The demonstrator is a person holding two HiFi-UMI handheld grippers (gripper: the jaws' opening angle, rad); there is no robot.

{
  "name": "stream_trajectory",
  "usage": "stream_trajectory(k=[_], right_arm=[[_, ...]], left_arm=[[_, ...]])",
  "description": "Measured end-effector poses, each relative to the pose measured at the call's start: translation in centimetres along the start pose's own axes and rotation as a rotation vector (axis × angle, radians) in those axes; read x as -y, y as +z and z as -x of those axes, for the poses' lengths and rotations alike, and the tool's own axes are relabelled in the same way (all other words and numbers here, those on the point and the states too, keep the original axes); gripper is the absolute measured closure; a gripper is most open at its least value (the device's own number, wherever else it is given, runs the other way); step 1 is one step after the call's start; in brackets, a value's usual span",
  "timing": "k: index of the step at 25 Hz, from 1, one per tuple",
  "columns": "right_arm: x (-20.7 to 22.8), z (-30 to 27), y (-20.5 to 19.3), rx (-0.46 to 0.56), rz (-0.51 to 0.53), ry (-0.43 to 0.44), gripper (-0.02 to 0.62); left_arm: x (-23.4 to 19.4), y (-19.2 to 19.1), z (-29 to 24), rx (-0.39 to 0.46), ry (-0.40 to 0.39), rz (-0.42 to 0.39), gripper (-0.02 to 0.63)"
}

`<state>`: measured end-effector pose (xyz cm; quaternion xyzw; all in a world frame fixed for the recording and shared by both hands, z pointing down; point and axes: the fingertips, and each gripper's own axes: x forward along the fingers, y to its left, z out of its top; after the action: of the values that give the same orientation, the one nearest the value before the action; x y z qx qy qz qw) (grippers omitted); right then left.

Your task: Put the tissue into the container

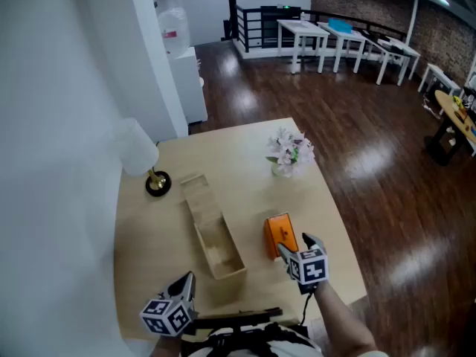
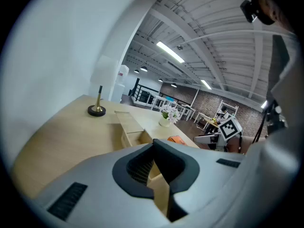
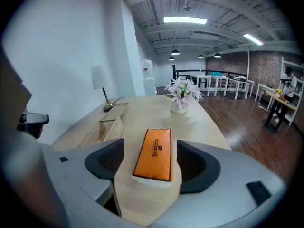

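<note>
An orange tissue pack lies flat on the wooden table, right of a long open wooden container. My right gripper sits at the pack's near end. In the right gripper view the tissue pack lies between the jaws of my right gripper; the jaws stand open with small gaps on both sides. My left gripper hovers at the table's near edge, below the container. Seen in its own view, my left gripper is shut and holds nothing, and the container lies just ahead.
A white-shaded lamp on a brass base stands at the table's back left, against the white wall. A vase of pale flowers stands at the back right. The table's right edge drops to a dark wood floor.
</note>
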<state>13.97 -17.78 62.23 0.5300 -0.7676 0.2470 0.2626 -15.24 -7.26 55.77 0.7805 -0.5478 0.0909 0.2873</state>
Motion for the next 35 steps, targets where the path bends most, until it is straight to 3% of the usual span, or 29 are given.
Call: stream_trajectory(k=[4,7,19,25,35], right_arm=[[0.0,-3.0,0.1,-0.033,0.051,-0.007,0.165],[0.3,-5.1,-0.9,-0.08,0.069,-0.026,0.137],[0.7,-10.0,-6.0,-0.259,0.019,-0.053,0.135],[0.6,-10.4,-6.5,-0.264,-0.03,-0.032,0.145],[1.3,-7.6,-3.8,-0.162,-0.041,-0.057,0.195]], left_arm=[[0.6,0.6,-0.9,-0.008,-0.018,-0.018,0.609],[1.1,0.2,-1.3,-0.026,-0.031,-0.025,0.607],[0.9,-1.2,-1.7,-0.068,-0.024,-0.018,0.609],[1.3,-1.7,-1.9,-0.088,-0.032,-0.008,0.608],[1.1,-1.8,-1.8,-0.088,-0.025,-0.008,0.609]])
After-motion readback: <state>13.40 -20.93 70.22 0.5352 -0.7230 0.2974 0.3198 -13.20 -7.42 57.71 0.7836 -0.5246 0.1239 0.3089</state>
